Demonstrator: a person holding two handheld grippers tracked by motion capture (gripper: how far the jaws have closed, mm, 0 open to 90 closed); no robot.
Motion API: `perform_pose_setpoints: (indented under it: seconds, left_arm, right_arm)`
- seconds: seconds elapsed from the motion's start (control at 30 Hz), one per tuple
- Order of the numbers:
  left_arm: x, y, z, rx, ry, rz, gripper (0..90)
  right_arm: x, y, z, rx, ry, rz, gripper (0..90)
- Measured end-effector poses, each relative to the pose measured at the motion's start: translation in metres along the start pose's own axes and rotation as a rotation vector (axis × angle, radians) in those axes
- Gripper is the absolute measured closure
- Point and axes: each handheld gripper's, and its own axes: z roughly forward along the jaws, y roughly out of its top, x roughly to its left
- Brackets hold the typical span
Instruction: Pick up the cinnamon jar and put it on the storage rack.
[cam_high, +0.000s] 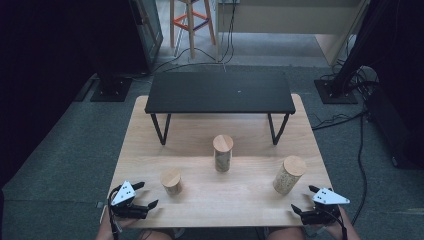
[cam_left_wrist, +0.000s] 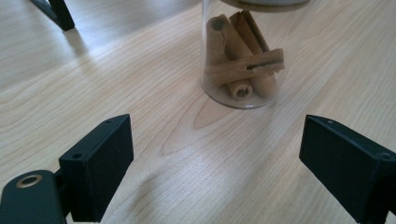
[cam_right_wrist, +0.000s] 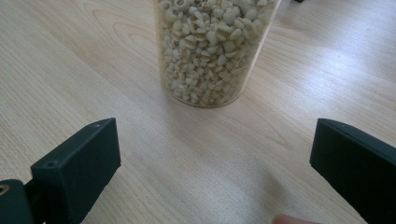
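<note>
Right now both your grippers hover with jaws spread wide and empty: the left gripper (cam_high: 134, 197) faces the short cinnamon-stick jar (cam_left_wrist: 241, 60), the right gripper (cam_high: 311, 201) the tall grain jar (cam_right_wrist: 212, 49). Approach off-centre and a jaw could topple either; the middle jar (cam_high: 223, 153) stands farther back.

On the table (cam_high: 240, 200) we see three jars: one near left (cam_high: 171, 182), one in the middle (cam_high: 223, 153), one near right (cam_high: 289, 174). A low shelf (cam_high: 220, 93) stands behind them at the far edge.
</note>
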Motion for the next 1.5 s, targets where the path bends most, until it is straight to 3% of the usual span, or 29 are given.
perform_pose_setpoints:
  seconds: [0.27, 1.03, 1.2, 1.5]
  left_arm:
    - [-0.008, 0.012, 0.01, 0.039, 0.012, 0.024, 10.0]
    - [-0.023, 0.046, 0.045, 0.081, -0.004, 0.082, 10.0]
    - [-0.028, 0.052, 0.049, 0.065, 0.009, 0.102, 10.0]
    - [-0.033, 0.07, 0.063, 0.097, 0.002, 0.131, 10.0]
  right_arm:
    - [0.0, 0.0, -0.001, -0.003, 0.001, -0.002, 1.4]
    - [-0.001, -0.002, -0.001, -0.01, 0.005, -0.001, 1.4]
    - [-0.002, -0.002, -0.001, -0.008, 0.005, -0.003, 1.4]
    - [-0.002, -0.002, -0.002, -0.009, 0.005, -0.003, 1.4]
